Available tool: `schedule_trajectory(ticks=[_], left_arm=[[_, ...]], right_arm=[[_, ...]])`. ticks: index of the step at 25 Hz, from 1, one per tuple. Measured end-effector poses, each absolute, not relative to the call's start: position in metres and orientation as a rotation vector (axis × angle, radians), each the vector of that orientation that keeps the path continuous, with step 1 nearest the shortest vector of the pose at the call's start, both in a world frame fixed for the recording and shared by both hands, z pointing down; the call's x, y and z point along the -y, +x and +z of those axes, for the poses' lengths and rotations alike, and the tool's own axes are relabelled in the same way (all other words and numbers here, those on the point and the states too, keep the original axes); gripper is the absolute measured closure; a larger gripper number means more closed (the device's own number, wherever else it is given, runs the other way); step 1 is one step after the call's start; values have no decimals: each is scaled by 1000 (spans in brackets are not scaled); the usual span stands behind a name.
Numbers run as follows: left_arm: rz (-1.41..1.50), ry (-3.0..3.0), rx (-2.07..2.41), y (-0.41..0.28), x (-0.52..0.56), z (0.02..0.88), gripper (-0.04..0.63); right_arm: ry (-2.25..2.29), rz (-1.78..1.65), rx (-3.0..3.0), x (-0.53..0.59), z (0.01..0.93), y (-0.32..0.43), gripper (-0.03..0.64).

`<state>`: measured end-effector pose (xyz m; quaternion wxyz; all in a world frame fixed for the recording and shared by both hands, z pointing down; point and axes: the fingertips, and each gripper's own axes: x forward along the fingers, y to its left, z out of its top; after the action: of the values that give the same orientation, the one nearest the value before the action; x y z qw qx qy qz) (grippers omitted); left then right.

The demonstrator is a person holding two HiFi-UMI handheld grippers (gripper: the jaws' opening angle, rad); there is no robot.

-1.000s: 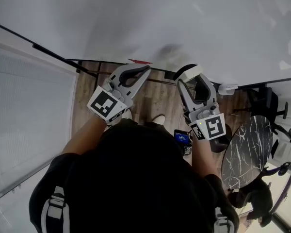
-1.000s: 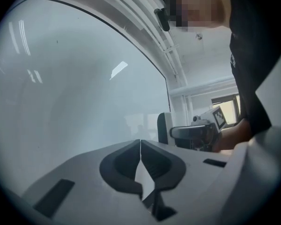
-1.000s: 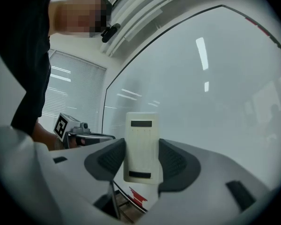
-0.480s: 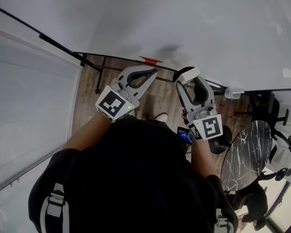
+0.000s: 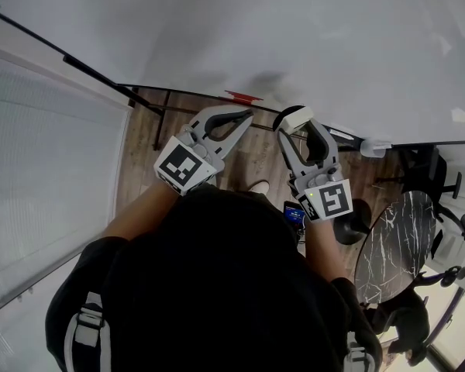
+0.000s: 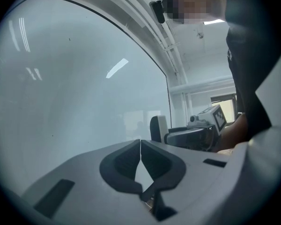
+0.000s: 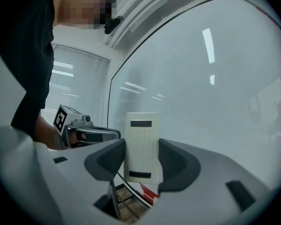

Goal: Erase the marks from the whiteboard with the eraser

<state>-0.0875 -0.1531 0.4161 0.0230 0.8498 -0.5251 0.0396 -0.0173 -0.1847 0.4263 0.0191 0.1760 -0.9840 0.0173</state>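
The whiteboard [image 5: 279, 29] fills the top of the head view and looks wiped, with only a faint grey smudge [image 5: 265, 79] near its lower edge. My right gripper [image 5: 297, 119] is shut on the white eraser [image 5: 293, 116], which it holds just below the board's bottom rail. In the right gripper view the eraser [image 7: 142, 146] stands upright between the dark pads, the board [image 7: 210, 93] behind it. My left gripper [image 5: 246, 117] hangs beside it to the left, shut and holding nothing; its pads [image 6: 152, 159] meet in the left gripper view.
A red marker [image 5: 242, 95] lies on the board's bottom rail, and a white object [image 5: 374, 146] sits on the rail to the right. Window blinds [image 5: 39, 169] stand at left. A round marble table [image 5: 391, 242] and office chairs [image 5: 434, 169] are at right on wooden floor [image 5: 256, 161].
The right gripper with the eraser has dropped slightly down and to the left, away from the board's smudge. The left gripper has shifted a little to the right.
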Motion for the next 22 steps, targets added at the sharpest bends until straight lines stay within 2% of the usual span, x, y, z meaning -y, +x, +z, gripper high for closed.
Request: schedule_trajectory(ticks=[22], left_arm=[[111,2606,1634,-101,147,420,589]], right_arm=[[563,67,3026,184,434,-26,394]])
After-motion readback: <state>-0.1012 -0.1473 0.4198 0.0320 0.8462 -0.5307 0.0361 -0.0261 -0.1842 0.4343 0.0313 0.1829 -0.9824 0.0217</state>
